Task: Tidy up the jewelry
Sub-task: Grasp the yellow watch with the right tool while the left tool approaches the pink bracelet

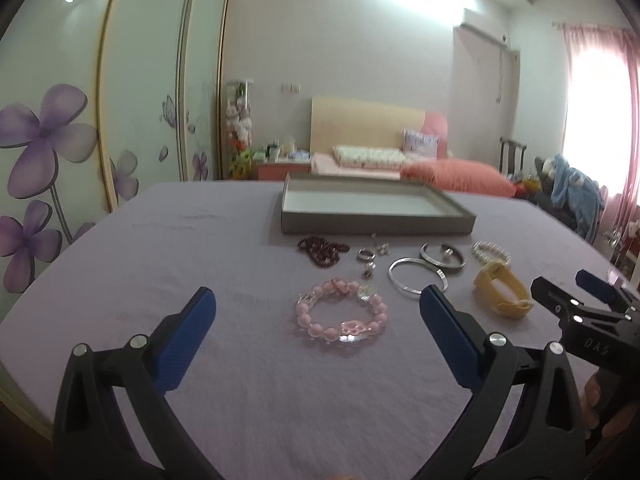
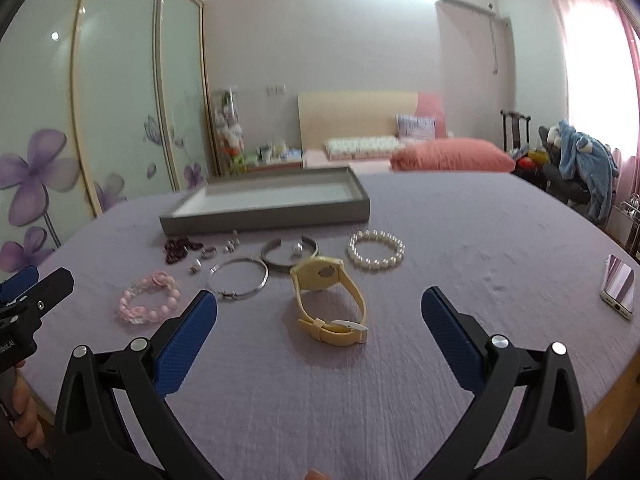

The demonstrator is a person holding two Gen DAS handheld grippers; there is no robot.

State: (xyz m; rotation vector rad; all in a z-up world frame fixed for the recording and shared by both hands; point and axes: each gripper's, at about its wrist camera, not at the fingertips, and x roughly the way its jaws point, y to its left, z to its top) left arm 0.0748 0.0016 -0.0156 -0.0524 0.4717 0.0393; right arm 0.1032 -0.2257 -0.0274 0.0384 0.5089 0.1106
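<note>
Bedroom behind, with flower-printed wardrobe doors at left, a bed with pink bedding, a bright pink-curtained window at right. Up front, a lilac cloth-covered table (image 2: pixel 460 240) carrying the jewelry.

Grey shallow tray (image 1: pixel 376 224) at the far side, pale inside, long axis running left to right across the table, seen slightly skewed from the right wrist view. Just in front of it, a loose row of pieces: dark red bead strand (image 1: pixel 322 250) bunched at left; small silver rings and studs (image 1: pixel 372 255) beside it; open silver cuff (image 2: pixel 289 256) with a small item inside its curve; thin silver bangle (image 2: pixel 239 280) lying flat, clasp toward the near side; white pearl bracelet (image 2: pixel 376 255) flat at right. Nearer, pink bead bracelet (image 1: pixel 342 318) lying flat, translucent charms mixed in. Yellow watch (image 2: pixel 328 302) on its side, strap looped and buckled, round face toward the tray, long axis running near to far.

Left gripper (image 1: pixel 318 312) hovering over the table, jaws spread wide, gripping nothing, pink bracelet framed between the blue pads. Right gripper (image 2: pixel 320 312) likewise wide apart and unloaded, yellow watch between its fingers' line of sight.

Phone (image 2: pixel 619 291) well off to the right, near the table edge. Bare cloth between each gripper and its framed piece.
</note>
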